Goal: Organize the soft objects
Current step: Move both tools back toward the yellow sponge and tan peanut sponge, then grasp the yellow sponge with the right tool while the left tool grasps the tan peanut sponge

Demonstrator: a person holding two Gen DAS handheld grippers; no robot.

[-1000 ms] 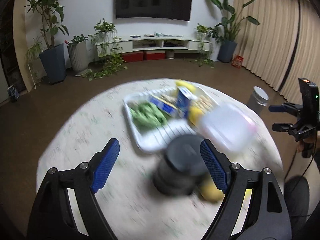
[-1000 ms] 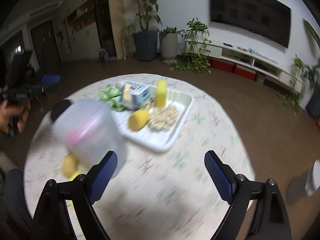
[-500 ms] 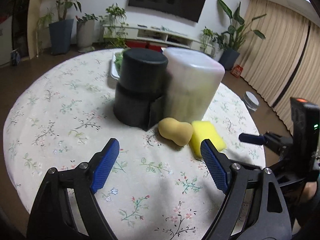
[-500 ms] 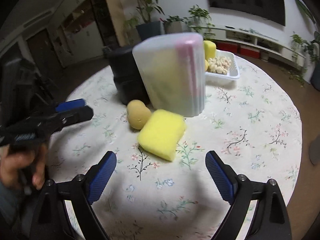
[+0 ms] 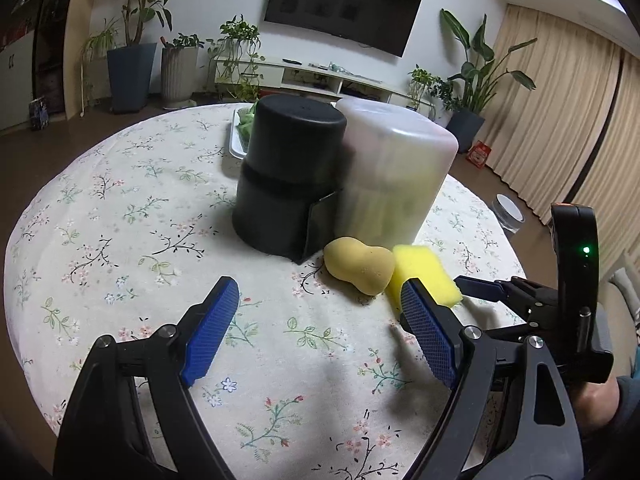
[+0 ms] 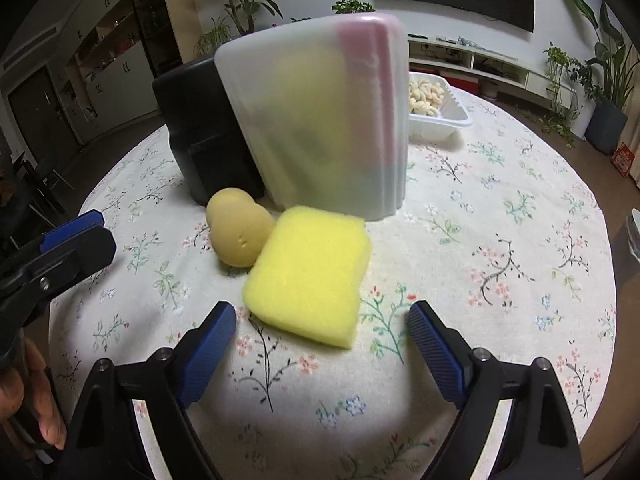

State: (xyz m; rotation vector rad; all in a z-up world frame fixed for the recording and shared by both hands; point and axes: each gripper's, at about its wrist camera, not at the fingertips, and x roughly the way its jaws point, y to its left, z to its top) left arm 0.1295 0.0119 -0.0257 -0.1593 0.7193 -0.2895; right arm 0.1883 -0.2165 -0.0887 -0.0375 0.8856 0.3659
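Observation:
A yellow rectangular sponge point(image 6: 310, 274) lies flat on the floral tablecloth, touching a tan peanut-shaped sponge point(image 6: 236, 234). Both also show in the left wrist view: the yellow sponge point(image 5: 420, 274) and the tan sponge point(image 5: 358, 266). Behind them stand a black container point(image 5: 288, 178) and a translucent white container point(image 5: 394, 184) side by side. My right gripper point(image 6: 322, 350) is open and empty, just in front of the yellow sponge. My left gripper point(image 5: 320, 330) is open and empty, a little short of the tan sponge.
A white tray point(image 6: 438, 114) with pale snacks and green items sits behind the containers. The round table's edge point(image 6: 600, 340) curves close on the right. The right gripper's body point(image 5: 560, 304) shows at the right of the left wrist view.
Both grippers have dropped low and moved in close to the sponges. The containers and sponges now fill the views; the tray is mostly hidden behind them.

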